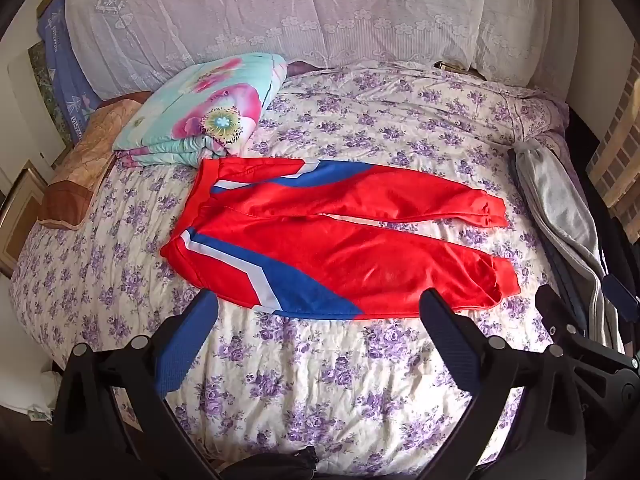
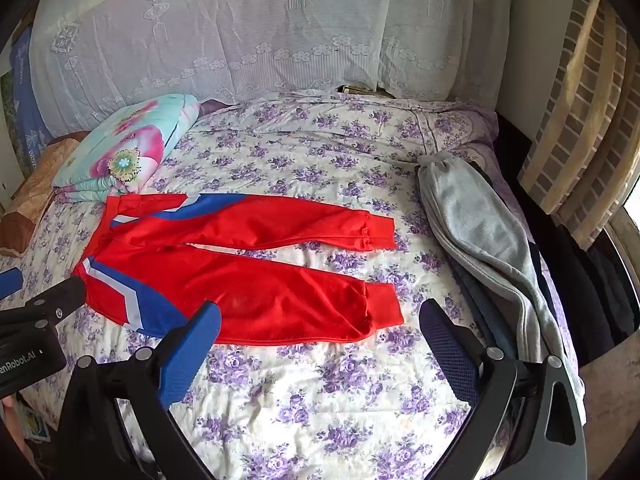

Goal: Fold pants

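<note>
Red pants [image 1: 332, 232] with blue and white side stripes lie flat on the bed, waistband to the left, both legs stretched to the right and slightly apart. They also show in the right wrist view [image 2: 256, 276]. My left gripper [image 1: 318, 304] is open and empty, hovering just in front of the near leg's lower edge. My right gripper [image 2: 320, 316] is open and empty, near the cuff end of the near leg. The left gripper's body shows at the left edge of the right wrist view [image 2: 44, 308].
The bed has a purple floral cover [image 1: 320, 380]. A folded floral quilt [image 1: 200, 112] lies behind the waistband. A brown pillow [image 1: 80, 160] is at the left. Grey garments [image 2: 480, 236] lie along the bed's right edge. A lace-covered headboard [image 1: 280, 12] stands behind.
</note>
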Action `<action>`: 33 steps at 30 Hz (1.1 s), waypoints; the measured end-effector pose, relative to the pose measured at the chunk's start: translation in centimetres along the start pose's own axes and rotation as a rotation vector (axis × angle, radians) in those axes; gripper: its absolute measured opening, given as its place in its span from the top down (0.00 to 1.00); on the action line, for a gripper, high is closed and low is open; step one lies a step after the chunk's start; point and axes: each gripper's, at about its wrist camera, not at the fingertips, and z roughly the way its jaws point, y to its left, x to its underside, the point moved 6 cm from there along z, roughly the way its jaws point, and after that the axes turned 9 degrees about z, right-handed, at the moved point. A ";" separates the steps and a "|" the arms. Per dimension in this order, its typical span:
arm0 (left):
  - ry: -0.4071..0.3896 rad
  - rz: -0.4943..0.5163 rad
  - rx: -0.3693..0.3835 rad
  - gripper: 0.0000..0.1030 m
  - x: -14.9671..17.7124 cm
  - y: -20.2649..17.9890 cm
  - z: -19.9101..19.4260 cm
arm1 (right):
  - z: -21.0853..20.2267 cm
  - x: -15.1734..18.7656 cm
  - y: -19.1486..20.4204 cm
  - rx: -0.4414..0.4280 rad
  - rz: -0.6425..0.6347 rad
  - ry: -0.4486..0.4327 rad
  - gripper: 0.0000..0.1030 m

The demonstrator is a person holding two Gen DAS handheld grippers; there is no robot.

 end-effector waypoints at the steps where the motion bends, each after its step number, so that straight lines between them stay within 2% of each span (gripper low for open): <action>1: 0.001 -0.001 0.000 0.05 0.0 0.0 0.0 | 0.0 0.0 0.0 -0.001 -0.001 0.001 0.03; 33: 0.008 0.000 0.001 0.05 0.2 0.0 0.1 | 0.2 0.4 0.1 -0.004 0.000 0.007 0.03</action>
